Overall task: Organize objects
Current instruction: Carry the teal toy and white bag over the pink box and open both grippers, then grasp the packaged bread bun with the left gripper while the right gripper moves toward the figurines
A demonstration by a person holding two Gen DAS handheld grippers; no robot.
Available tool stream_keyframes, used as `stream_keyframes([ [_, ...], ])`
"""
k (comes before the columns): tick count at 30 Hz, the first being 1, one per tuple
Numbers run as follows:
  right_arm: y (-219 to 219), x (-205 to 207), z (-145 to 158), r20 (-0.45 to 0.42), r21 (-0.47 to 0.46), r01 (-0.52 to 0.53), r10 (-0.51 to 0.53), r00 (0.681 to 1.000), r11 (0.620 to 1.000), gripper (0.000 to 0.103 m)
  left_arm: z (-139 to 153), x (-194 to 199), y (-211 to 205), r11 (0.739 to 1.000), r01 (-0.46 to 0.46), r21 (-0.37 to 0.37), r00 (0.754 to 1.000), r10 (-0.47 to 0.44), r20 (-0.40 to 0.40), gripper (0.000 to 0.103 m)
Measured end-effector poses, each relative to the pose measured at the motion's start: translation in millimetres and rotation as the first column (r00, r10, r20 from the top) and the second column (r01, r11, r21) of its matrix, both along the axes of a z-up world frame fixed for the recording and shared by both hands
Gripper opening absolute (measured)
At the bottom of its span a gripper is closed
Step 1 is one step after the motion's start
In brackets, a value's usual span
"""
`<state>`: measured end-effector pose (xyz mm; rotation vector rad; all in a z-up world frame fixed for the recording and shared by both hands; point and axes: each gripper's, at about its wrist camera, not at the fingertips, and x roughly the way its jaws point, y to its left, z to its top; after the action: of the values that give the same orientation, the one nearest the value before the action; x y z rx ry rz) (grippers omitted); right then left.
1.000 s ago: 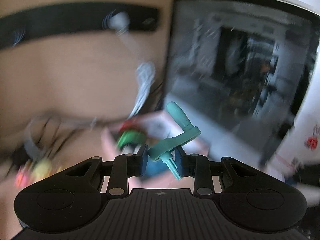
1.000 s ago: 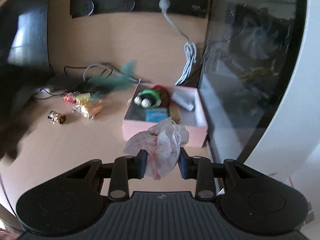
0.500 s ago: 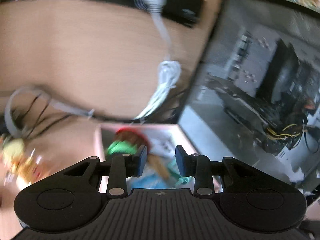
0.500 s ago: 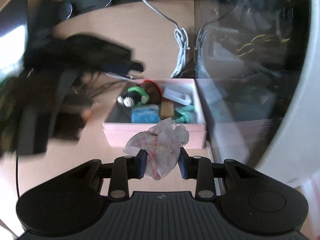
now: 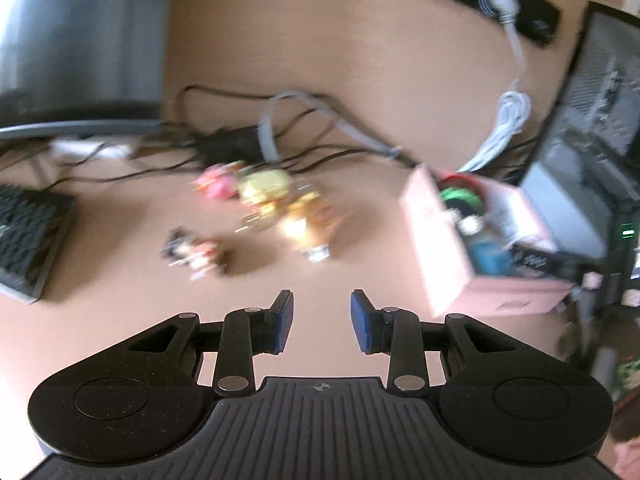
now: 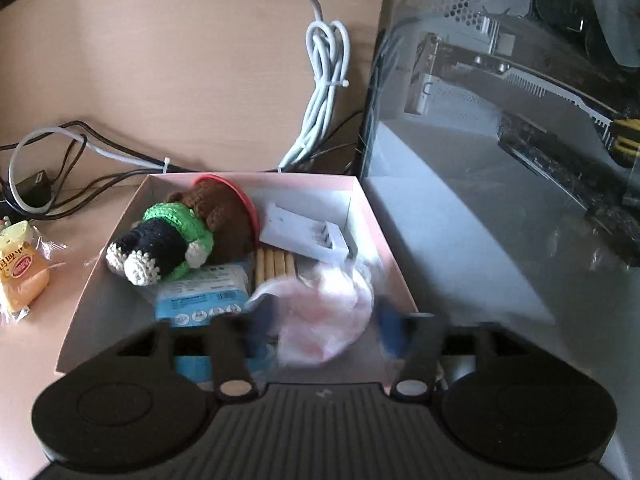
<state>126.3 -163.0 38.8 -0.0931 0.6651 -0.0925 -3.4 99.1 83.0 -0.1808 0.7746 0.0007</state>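
The right gripper (image 6: 326, 320) hangs over the near end of the pink box (image 6: 362, 210) with its jaws spread apart, and the pink-and-white frilly cloth (image 6: 320, 316) sits loose between them, blurred, either just let go or about to drop onto the things below; whether it still touches a finger I cannot tell. The cloth looks light, soft and limp, so it should crush to nothing under a pinch and is best taken by a bunched fold in its middle, not by a trailing edge that would slide free. Just beyond it in the box lie a blue packet (image 6: 202, 294), some wooden sticks (image 6: 276, 268), a white plug (image 6: 306, 236) and a knitted doll (image 6: 168, 238) in green and black, which should be squashy and forgiving. The left gripper (image 5: 322, 326) is empty with its jaws wide apart, low over the bare desk (image 5: 120, 280). Further out on the desk wait a small figure (image 5: 192, 254) and a cluster of wrapped sweets (image 5: 276, 204); these look light and crinkly, likely slippery in their film, so a grip across the fattest part seems safest. Behind them run tangled cables (image 5: 280, 136), with the box off to the right.
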Motion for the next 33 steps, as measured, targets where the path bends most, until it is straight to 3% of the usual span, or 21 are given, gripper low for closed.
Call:
stream_keyframes([
  [5,9,-26,-2,0.092,-0.06,-0.043,0.048,0.995,0.997,0.079,-19,-15,32,0.997,-0.079,-0.021,0.996,0.078,-0.035,0.035],
  [9,19,-60,13,0.181,-0.092,-0.1,0.116,0.977,0.991,0.08,-29,-20,45,0.994,-0.101,-0.049,0.994,0.099,-0.045,0.035],
  [12,20,-76,25,0.179,-0.018,-0.153,0.154,0.972,0.988,0.084,-30,-18,52,0.992,-0.111,-0.053,0.993,0.109,-0.042,0.035],
  [17,34,-91,42,0.105,0.088,-0.196,0.186,0.977,0.977,0.087,-21,-3,71,0.983,-0.162,-0.083,0.986,0.159,-0.05,0.035],
  [21,49,-105,47,0.037,0.117,-0.223,0.22,0.975,0.968,0.089,-12,26,84,0.975,-0.193,-0.108,0.981,0.19,-0.034,0.035],
  [25,57,-130,46,0.03,0.08,-0.265,0.263,0.964,0.961,0.102,-10,75,80,0.991,-0.055,-0.122,0.998,0.059,0.031,0.035],
  [27,59,-140,42,0.035,0.049,-0.283,0.282,0.959,0.958,0.103,-11,104,74,0.998,-0.018,-0.054,0.996,0.023,0.085,0.035],
  [33,63,-149,24,-0.064,-0.003,-0.278,0.278,0.959,0.96,0.103,-35,179,89,0.993,-0.115,0.019,0.989,0.113,0.1,0.035],
])
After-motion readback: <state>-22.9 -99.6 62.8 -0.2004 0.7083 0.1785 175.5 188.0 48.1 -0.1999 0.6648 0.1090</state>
